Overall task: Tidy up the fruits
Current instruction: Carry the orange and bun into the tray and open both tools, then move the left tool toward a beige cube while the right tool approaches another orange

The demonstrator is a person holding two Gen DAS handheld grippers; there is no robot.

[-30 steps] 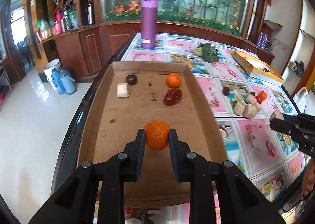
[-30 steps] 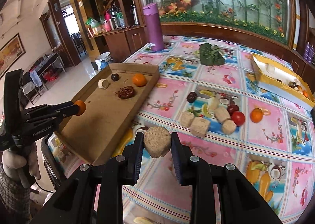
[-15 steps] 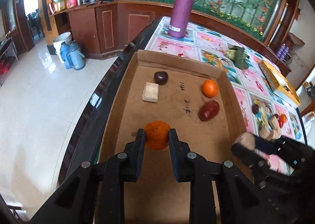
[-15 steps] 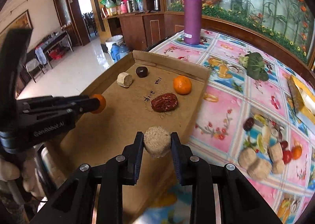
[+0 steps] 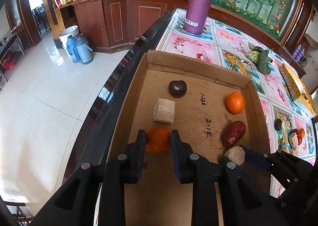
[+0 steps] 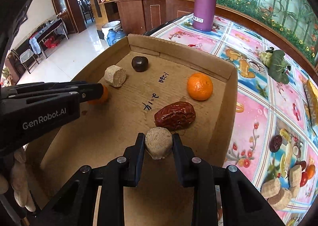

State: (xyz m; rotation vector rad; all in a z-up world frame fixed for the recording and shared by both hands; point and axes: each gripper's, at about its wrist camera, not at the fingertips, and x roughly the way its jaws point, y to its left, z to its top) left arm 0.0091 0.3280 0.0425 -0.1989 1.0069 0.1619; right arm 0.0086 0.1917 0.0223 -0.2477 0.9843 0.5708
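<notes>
My left gripper [image 5: 158, 142] is shut on a small orange [image 5: 158, 143], low over the left side of the cardboard tray [image 5: 198, 66], just before a beige cake [image 5: 164, 111] and a dark round fruit [image 5: 177, 88]. My right gripper [image 6: 158, 145] is shut on a round beige cake [image 6: 158, 142], close in front of the red date [image 6: 175, 115]. A second orange [image 6: 199, 86] lies at the tray's far right. The left gripper [image 6: 99, 91] shows in the right wrist view beside the other beige cake [image 6: 115, 75].
A purple flask [image 5: 200, 1] stands on the flowered tablecloth beyond the tray. A leafy green vegetable [image 6: 276, 64] lies to the right. Several beige cakes and small fruits [image 6: 288, 182] lie on the cloth at right. The table's dark edge [image 5: 119, 78] runs along the tray's left.
Both grippers have moved forward and down into the tray with their loads. The orange is now close to the beige cake, and the right gripper's cake is near the date.
</notes>
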